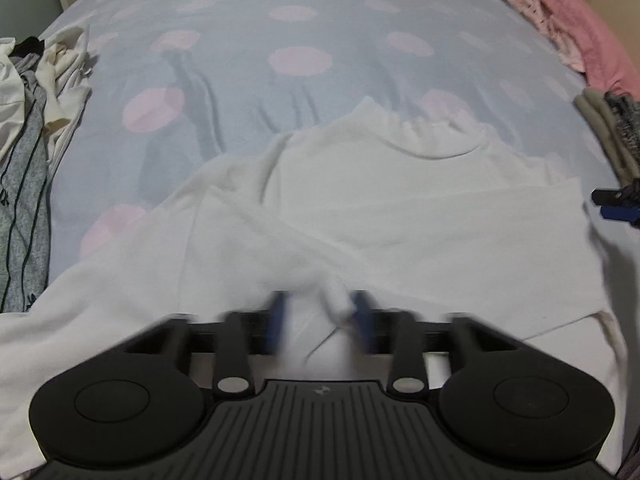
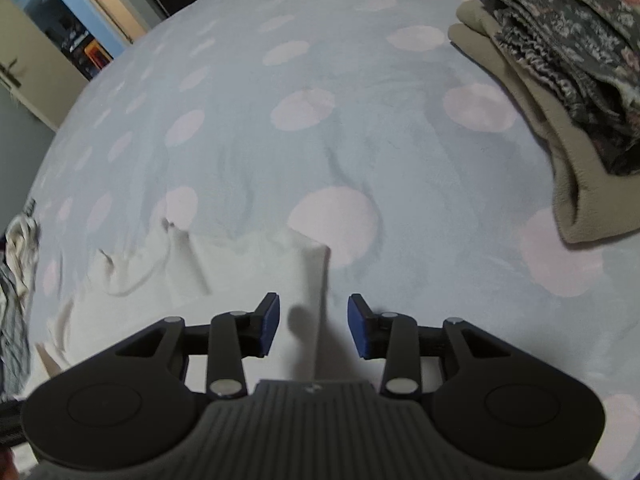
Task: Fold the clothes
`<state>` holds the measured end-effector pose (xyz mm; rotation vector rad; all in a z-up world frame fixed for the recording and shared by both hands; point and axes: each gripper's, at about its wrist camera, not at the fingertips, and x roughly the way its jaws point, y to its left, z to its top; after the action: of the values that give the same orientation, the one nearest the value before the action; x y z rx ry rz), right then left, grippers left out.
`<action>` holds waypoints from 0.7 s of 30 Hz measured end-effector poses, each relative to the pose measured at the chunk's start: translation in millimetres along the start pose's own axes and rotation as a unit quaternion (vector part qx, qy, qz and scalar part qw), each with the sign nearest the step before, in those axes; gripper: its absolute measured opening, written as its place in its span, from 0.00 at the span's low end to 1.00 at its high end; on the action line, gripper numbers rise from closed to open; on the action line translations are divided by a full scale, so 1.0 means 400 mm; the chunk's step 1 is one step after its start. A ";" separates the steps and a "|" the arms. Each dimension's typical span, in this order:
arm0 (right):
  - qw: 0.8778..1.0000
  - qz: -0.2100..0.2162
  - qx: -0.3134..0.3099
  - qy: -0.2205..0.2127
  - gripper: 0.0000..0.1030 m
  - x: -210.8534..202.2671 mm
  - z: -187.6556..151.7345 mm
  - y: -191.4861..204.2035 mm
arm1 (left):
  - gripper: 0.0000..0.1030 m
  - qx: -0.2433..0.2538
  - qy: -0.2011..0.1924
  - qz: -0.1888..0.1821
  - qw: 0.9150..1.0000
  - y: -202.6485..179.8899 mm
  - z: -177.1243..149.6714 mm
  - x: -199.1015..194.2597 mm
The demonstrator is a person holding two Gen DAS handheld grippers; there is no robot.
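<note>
Closest to the left wrist camera, the left gripper (image 1: 320, 314) hangs low over a white shirt (image 1: 360, 216) spread on a bed. Its blue pads are blurred, with a raised tuck of white cloth between them; whether they have pinched it or only straddle it cannot be told from the smear. The spot looks chosen for its loose fold, which gives something to lift.

In the right wrist view, the right gripper (image 2: 314, 324) hovers with its jaws parted and nothing held. The shirt's straight right-hand edge (image 2: 322, 280) runs up between the two pads, so this tool seems lined up to take that edge. Its dark shadow falls on the cloth just below.

The white shirt lies flat in the middle of the near part of the bed, neckline (image 1: 436, 148) pointing away from the person, one side already turned in over the body. That suits a fold made from the sides inward.

Under it stretches a pale blue bedspread (image 1: 320, 20) with large pink dots, creased near the shirt's shoulders.

To the right, well apart from the shirt, sits a neat stack: an olive folded piece (image 2: 560, 168) with a dark floral piece (image 2: 580, 40) on top, probably finished work set aside. To the left lies an untidy heap of cream and grey clothes (image 1: 28, 140), probably still waiting. Farthest off, at the bed's far right corner, pink fabric (image 1: 560, 12) is bunched against the edge.
</note>
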<state>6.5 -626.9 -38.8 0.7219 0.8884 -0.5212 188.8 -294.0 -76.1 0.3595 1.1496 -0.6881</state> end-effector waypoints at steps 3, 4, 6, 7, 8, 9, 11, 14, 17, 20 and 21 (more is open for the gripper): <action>1.000 0.004 0.008 0.005 0.40 0.024 0.004 0.007 | 0.02 -0.024 -0.001 -0.009 1.000 0.030 0.010 -0.016; 1.000 0.007 0.012 0.010 0.39 0.033 0.003 0.009 | 0.02 -0.025 -0.005 -0.010 1.000 0.038 0.014 -0.029; 1.000 0.013 0.020 0.019 0.27 0.051 0.003 0.013 | 0.02 -0.029 -0.015 -0.014 0.999 0.055 0.024 -0.060; 1.000 0.007 0.017 0.012 0.05 0.048 0.004 0.015 | 0.02 -0.031 -0.023 -0.014 0.999 0.067 0.031 -0.080; 1.000 0.002 0.013 0.004 0.04 0.045 0.005 0.017 | 0.02 -0.034 -0.032 -0.011 0.999 0.080 0.039 -0.100; 1.000 -0.007 0.009 -0.005 0.04 0.040 0.007 0.020 | 0.02 -0.043 -0.038 -0.009 0.998 0.100 0.047 -0.120; 0.998 -0.050 -0.004 -0.040 0.04 0.018 0.016 0.027 | 0.02 -0.062 -0.051 -0.003 0.997 0.141 0.061 -0.151; 0.991 -0.108 -0.026 -0.073 0.04 0.012 0.021 0.030 | 0.02 -0.094 -0.062 0.007 0.994 0.202 0.073 -0.165; 0.995 -0.095 -0.007 -0.040 0.05 0.047 0.020 0.008 | 0.02 -0.111 -0.053 0.022 0.992 0.236 0.069 -0.139; 0.992 -0.118 -0.023 -0.049 0.13 0.044 0.018 0.011 | 0.06 -0.119 -0.062 0.040 0.990 0.254 0.062 -0.129; 0.991 -0.120 -0.027 -0.054 0.19 0.033 0.019 0.011 | 0.14 -0.128 -0.069 0.051 0.988 0.266 0.062 -0.134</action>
<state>20.7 -631.2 -45.0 0.5347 0.8886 -0.7403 264.0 -212.9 -25.9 0.1479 1.0645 -0.4613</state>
